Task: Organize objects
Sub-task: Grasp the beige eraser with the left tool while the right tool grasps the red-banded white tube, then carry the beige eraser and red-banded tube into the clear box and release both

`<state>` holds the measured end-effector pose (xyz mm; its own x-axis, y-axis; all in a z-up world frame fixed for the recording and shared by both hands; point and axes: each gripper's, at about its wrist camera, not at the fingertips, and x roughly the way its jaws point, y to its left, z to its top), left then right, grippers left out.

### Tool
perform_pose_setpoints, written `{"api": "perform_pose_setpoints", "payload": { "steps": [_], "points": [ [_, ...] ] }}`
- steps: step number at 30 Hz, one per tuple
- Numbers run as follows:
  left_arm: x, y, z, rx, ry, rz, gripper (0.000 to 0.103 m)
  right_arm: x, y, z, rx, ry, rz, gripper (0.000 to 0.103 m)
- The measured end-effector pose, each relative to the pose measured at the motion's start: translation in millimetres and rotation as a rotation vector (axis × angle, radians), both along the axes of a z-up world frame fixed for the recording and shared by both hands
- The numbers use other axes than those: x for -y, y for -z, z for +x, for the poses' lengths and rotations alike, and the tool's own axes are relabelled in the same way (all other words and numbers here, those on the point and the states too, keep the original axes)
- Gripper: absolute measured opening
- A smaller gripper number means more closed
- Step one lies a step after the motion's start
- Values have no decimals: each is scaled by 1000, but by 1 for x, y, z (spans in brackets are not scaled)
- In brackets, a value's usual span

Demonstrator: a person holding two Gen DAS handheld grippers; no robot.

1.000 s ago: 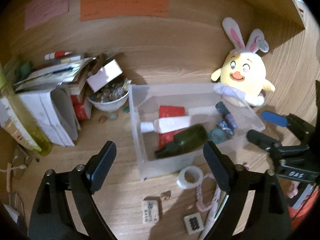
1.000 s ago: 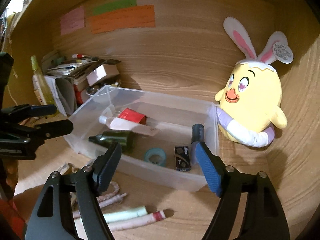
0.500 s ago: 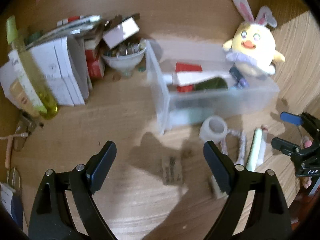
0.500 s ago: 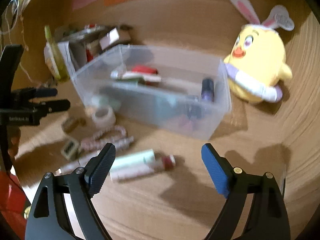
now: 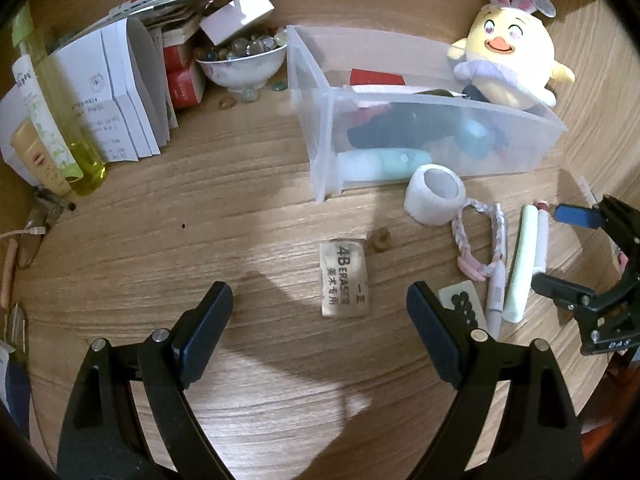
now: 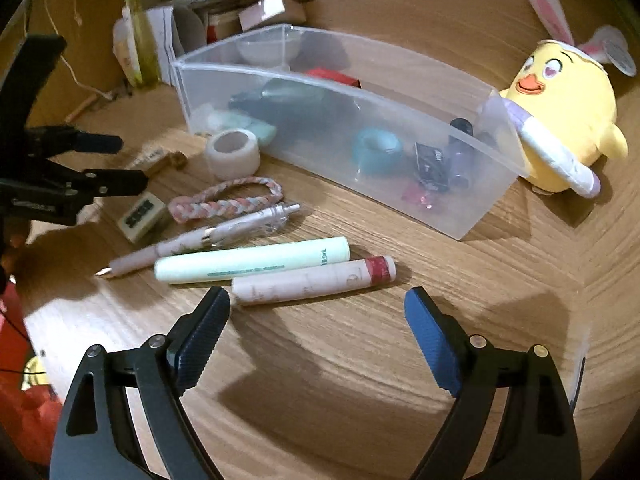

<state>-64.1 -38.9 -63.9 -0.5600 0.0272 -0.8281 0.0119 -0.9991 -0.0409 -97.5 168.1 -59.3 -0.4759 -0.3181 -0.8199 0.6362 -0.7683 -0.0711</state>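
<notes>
Evidently the sorting is mid-way: several small things already lie in the clear plastic bin (image 5: 400, 92), and more wait loose on the desk (image 5: 200, 208) in front of it.

From the left wrist view, the left hand-held gripper (image 5: 320, 320) hangs over the desk with its jaws spread wide and nothing between them. A worn 4B eraser (image 5: 344, 278) lies flat just ahead, roughly centred in the gap. It looks grubby, with a creased paper sleeve printed in dark letters. Beyond it sit a roll of white tape (image 5: 435, 194) touching the bin's front wall, a braided pink-and-white cord (image 5: 480, 240), and a small block with black dots (image 5: 460, 300) beside the right finger. The likely next move is to lower over the eraser and close on its long sides, then carry it to the bin.

From the right wrist view, the right hand-held gripper (image 6: 316, 320) is likewise wide open and empty. Just ahead lie a pale tube with a dark red end (image 6: 316, 282), a mint-green tube (image 6: 252, 260) touching it, and a white pen (image 6: 204, 238) behind them. The tubes are round and may roll, so a grasp across the middle seems wise. A yellow plush chick (image 6: 560, 112) leans against the bin's far end.
</notes>
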Motion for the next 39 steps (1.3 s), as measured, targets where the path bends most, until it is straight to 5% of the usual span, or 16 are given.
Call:
{"api": "perform_pose_setpoints", "payload": {
  "steps": [15, 28, 39],
  "points": [
    [7, -2, -1, -35, -22, 49, 25, -12, -2, -14, 22, 16, -75, 83],
    [18, -9, 10, -59, -99, 93, 23, -33, -21, -17, 14, 112, -218, 83],
    [12, -50, 7, -165, -80, 89, 23, -37, -54, -16, -81, 128, -269, 83]
  ]
}}
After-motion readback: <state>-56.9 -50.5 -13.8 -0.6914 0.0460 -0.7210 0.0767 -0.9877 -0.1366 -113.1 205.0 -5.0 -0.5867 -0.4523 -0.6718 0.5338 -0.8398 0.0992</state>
